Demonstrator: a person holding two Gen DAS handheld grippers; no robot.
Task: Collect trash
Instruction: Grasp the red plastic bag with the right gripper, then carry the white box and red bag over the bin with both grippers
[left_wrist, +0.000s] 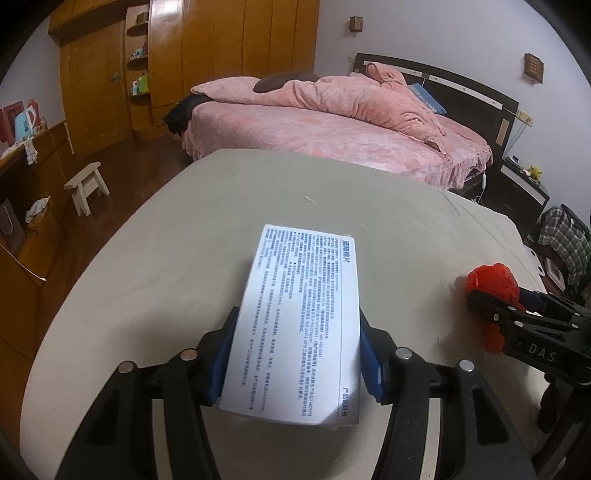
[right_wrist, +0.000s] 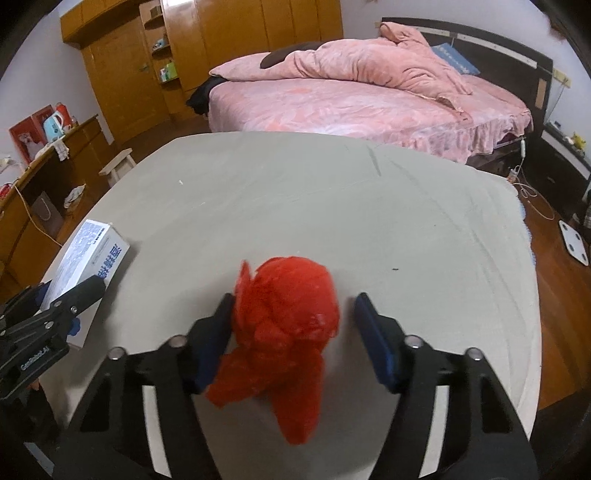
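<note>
Item one: your left gripper (left_wrist: 297, 354) clamps a white rectangular cardboard box printed with blue text (left_wrist: 301, 325), its blue pads (left_wrist: 221, 365) pressed against both long sides over the grey cloth-covered table (left_wrist: 147, 277). Only the left wrist view shows the box's printed top face; the right wrist view shows its end and side (right_wrist: 92, 254) at the table's left edge.

Item two: your right gripper (right_wrist: 291, 332) sits around a crumpled red plastic bag (right_wrist: 284, 325), jaws wide. The left pad (right_wrist: 212, 343) touches the bag; the right pad (right_wrist: 376, 347) stands apart from it. The left wrist view shows just the bag's top (left_wrist: 491, 284) behind the black fingers.

Both grippers point across the table toward the pink-quilted bed (right_wrist: 369, 96), side by side, near the table surface.
</note>
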